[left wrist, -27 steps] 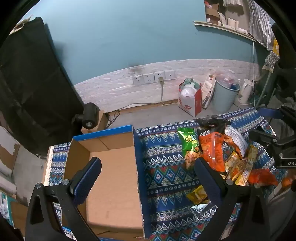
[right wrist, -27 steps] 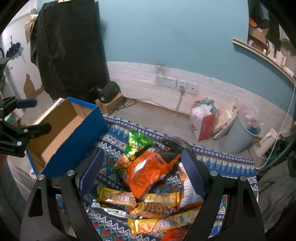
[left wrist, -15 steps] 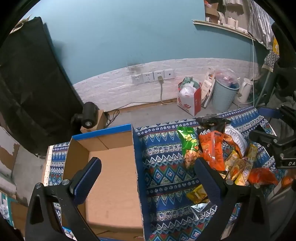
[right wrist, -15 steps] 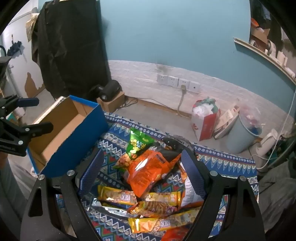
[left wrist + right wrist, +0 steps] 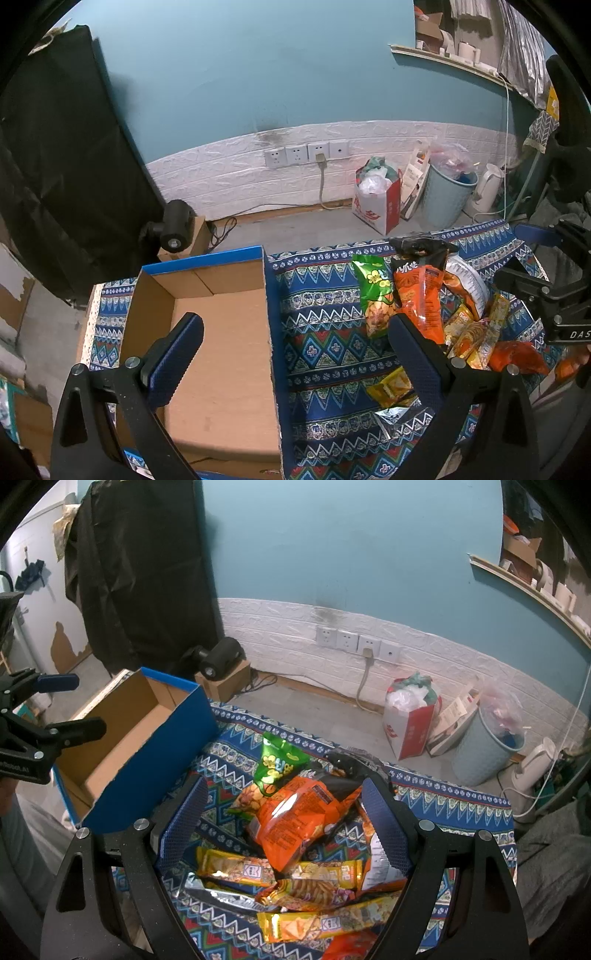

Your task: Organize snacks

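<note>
Both jaws stand apart and empty: the left gripper (image 5: 291,354) hangs over the open blue cardboard box (image 5: 207,332) at the patterned blue tablecloth's (image 5: 325,332) left edge, the right gripper (image 5: 284,819) above the orange crisp bag (image 5: 295,816) topping the snack heap.

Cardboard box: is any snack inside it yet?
No, the cardboard box shows only its bare brown floor, while the snack packets lie in a pile on the patterned cloth beside it.

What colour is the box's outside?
Blue, over plain brown cardboard inside; the box shows it best in the right wrist view.
</note>
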A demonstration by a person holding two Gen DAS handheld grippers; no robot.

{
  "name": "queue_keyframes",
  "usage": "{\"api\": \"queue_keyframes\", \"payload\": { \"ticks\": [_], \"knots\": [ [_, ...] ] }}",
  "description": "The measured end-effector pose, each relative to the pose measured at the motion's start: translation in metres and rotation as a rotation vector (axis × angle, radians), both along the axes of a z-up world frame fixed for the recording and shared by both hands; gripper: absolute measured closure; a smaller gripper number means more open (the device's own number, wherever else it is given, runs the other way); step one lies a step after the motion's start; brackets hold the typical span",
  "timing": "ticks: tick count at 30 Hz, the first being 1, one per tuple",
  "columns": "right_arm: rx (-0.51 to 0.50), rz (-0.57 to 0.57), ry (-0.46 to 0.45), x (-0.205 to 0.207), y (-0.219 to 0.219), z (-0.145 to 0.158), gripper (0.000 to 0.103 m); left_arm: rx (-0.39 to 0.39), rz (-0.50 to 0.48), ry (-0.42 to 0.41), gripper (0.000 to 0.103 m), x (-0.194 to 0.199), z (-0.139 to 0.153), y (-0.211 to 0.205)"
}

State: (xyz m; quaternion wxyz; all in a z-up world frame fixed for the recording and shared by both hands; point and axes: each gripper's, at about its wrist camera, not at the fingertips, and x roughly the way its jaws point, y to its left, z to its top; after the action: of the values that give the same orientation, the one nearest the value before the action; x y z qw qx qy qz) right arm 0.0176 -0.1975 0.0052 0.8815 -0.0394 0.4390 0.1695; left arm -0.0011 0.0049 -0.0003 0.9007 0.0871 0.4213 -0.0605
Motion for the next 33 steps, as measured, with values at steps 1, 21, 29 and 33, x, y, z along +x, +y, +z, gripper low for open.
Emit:
{"api": "queue_keyframes", "payload": {
  "ticks": [1, 21, 29, 33],
  "knots": [
    [0.0, 0.0, 0.001, 0.0, -0.0001, 0.0001, 0.019, 0.0, 0.001, 0.001, 0.001, 0.0007, 0.0002, 0.0004],
    [-0.005, 0.002, 0.002, -0.0015, 0.0009, -0.0018, 0.019, -0.003, -0.005, -0.005, 0.001, -0.0011, 0.0026, -0.0012],
    [-0.007, 0.005, 0.005, -0.0042, 0.0008, -0.0034, 0.019, -0.002, -0.006, -0.004, 0.001, -0.0016, 0.0029, -0.0016],
    [-0.007, 0.005, 0.006, -0.0039, 0.001, -0.0035, 0.019, -0.002, -0.007, -0.005, 0.001, -0.0018, 0.003, -0.0018]
  ]
}}
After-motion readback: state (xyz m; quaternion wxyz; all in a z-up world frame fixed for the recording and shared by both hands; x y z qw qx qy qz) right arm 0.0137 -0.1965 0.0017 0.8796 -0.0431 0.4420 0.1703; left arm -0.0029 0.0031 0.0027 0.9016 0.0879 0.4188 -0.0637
